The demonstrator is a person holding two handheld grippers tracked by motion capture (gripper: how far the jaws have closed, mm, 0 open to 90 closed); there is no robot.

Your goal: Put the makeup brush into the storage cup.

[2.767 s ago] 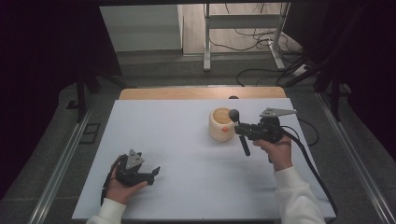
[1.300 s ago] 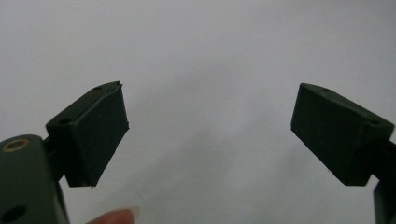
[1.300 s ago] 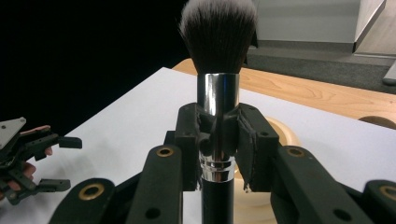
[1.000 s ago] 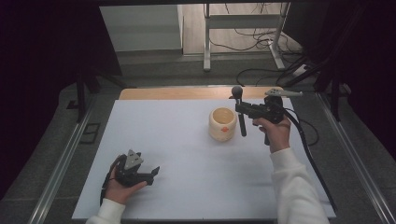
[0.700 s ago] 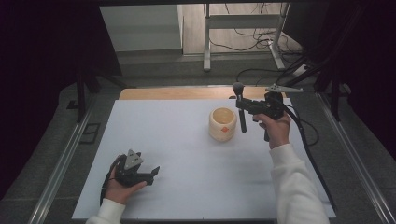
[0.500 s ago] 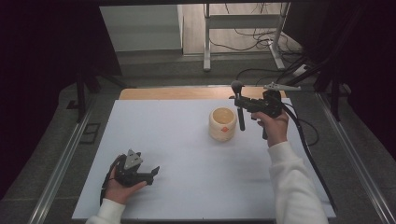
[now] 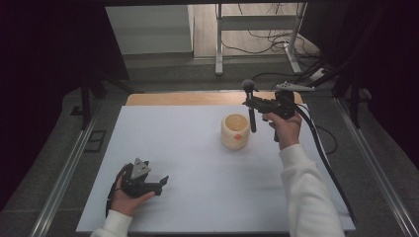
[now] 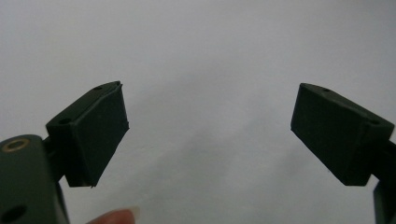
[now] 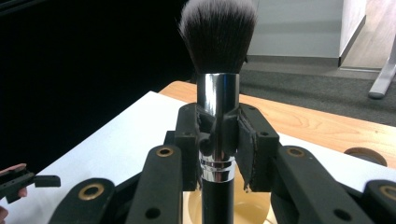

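While the right gripper [image 7: 253,102] clamps its jaws on the silver collar of a makeup brush [image 9: 217,88], the brush stands upright with its bristles on top, its black handle hanging just beside the cream cup [image 7: 235,131] at the cup's two o'clock. The left gripper [image 7: 162,181] rests on the white table [image 7: 197,163] at the cup's seven o'clock, well apart, with jaws wide open and nothing between them.
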